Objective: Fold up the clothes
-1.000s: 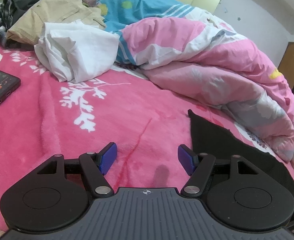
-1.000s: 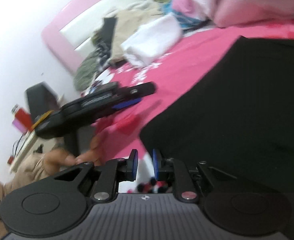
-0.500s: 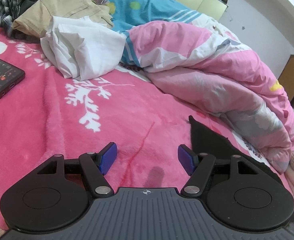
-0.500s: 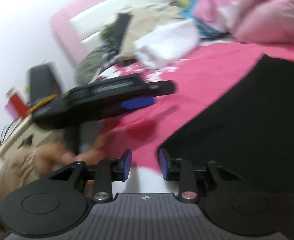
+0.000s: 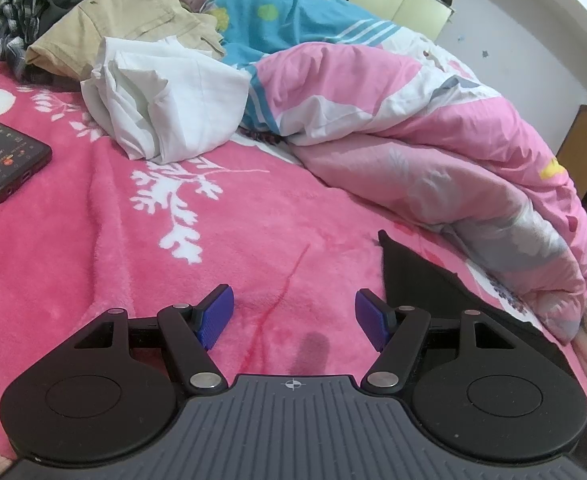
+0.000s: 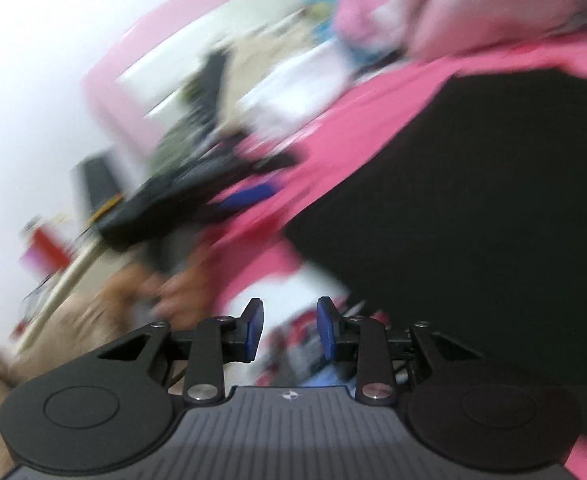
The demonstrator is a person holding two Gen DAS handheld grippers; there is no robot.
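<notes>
A black garment (image 5: 417, 280) lies flat on the pink blanket (image 5: 93, 248), its pointed corner just right of my left gripper (image 5: 293, 300). That gripper hovers low over the blanket, open wide, with nothing between its blue pads. In the blurred right wrist view the black garment (image 6: 473, 200) fills the right side. My right gripper (image 6: 290, 312) is near its front corner by the bed's edge, open with a narrow gap and holding nothing. The left gripper (image 6: 213, 192) shows there as a dark blur, held by a hand (image 6: 181, 288).
A crumpled white garment (image 5: 165, 104) and a beige one (image 5: 125, 16) lie at the back left, with dark and checked clothes (image 5: 17, 12) behind. A phone (image 5: 1, 160) rests on the blanket at the left. A bunched pink and blue duvet (image 5: 413, 128) runs along the right.
My right gripper's jaws have widened from an almost closed gap, and its view has swung sideways into blur. The left gripper has kept its wide opening and its place.
</notes>
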